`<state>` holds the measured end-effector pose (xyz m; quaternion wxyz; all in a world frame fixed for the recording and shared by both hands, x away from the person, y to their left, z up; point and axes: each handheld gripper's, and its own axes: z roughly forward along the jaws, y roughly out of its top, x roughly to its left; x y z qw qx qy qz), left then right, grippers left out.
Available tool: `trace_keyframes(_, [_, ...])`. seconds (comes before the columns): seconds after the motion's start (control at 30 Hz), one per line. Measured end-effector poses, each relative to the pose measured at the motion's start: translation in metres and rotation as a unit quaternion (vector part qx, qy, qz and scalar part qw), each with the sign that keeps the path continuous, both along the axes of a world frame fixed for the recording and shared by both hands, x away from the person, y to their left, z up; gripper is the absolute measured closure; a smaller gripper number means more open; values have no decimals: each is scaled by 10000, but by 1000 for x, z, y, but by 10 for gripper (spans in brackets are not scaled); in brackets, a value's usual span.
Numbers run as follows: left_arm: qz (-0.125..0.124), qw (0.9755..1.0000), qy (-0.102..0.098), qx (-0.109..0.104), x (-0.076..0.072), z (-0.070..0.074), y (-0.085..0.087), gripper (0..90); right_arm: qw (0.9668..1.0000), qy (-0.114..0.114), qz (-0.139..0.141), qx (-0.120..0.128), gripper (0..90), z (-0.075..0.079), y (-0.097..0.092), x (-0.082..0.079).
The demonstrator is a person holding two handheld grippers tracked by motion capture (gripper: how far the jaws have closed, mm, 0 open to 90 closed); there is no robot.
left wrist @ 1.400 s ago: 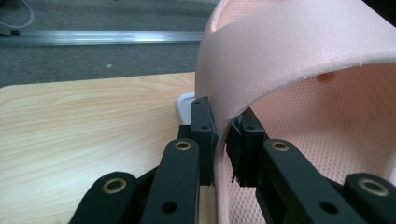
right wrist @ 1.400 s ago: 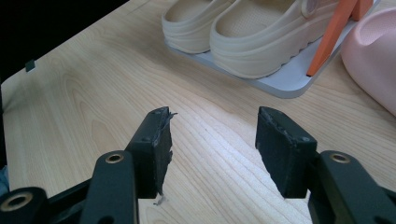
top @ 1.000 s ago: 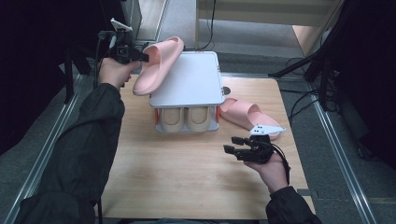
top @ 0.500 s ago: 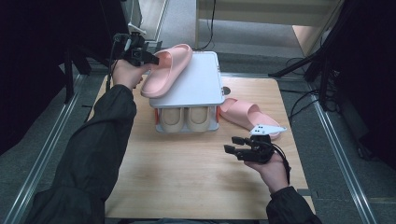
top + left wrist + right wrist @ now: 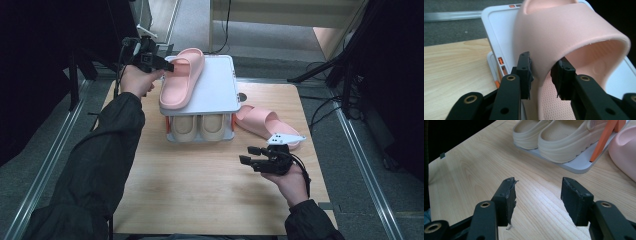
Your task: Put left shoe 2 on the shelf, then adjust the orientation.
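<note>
While the pink slipper (image 5: 181, 79) lies on the white top shelf of the shoe rack (image 5: 220, 95), toward its left side with the heel end overhanging the front edge, your left gripper (image 5: 161, 63) sits at the slipper's strap with the strap edge between its jaws. In the left gripper view the jaws have just been opening: the left pad (image 5: 525, 72) looks close to or touching the strap edge and the right pad (image 5: 563, 79) stands a little off it, so I judge the clamp released rather than gripping. The slipper (image 5: 574, 45) appears to be moulded foam: light, soft enough to flex under pressure, with a matte textured footbed that should not slip. The strap arch is the soundest place to hold, since it is thin enough for the jaws and springs back; the thick sole is the poorer choice. Expect the slipper to swing if you hold it at 1 strap edge only. Your right gripper (image 5: 255, 156) hovers over the bare wooden table (image 5: 200, 190) with its jaws apart and nothing between them, as the right gripper view confirms. The second pink slipper (image 5: 265, 122) lies on the table just right of the rack, near that gripper. 2 beige clogs (image 5: 556, 137) occupy the lower shelf.
</note>
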<state>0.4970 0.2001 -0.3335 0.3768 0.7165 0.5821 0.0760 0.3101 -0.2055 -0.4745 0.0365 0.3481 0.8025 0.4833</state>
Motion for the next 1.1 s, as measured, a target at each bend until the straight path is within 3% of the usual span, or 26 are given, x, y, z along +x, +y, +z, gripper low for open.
trace_keyframes(0.1, [-10, 10000, -31, 79, -3, 0, -3, 672, 10000, 2, 10, -4, 462, 0, 0, 0])
trace_keyframes(0.37, [-72, 10000, -52, -27, -11, 0, -1, 669, 10000, -24, 32, 15, 461, 1, 2, 3])
trace_keyframes(0.67, [-65, 9998, -195, 19, -21, 7, 7, 598, 10000, -25, -15, 53, 461, 3, 0, 7])
trace_keyframes(0.8, [-215, 9996, -166, 13, -26, 9, 14, 559, 9999, -92, -50, 63, 470, 3, -4, 10])
trace_keyframes(0.87, [-290, 9993, -193, 100, -31, 10, 16, 557, 9998, -93, -113, 97, 472, 4, -7, 13])
trace_keyframes(1.0, [-348, 9990, -261, 54, -41, 12, 21, 541, 9997, -99, -191, 88, 480, 5, -12, 17])
trace_keyframes(1.1, [-379, 9988, -322, 42, -51, 13, 27, 531, 9996, -198, -211, -60, 513, 4, -16, 23])
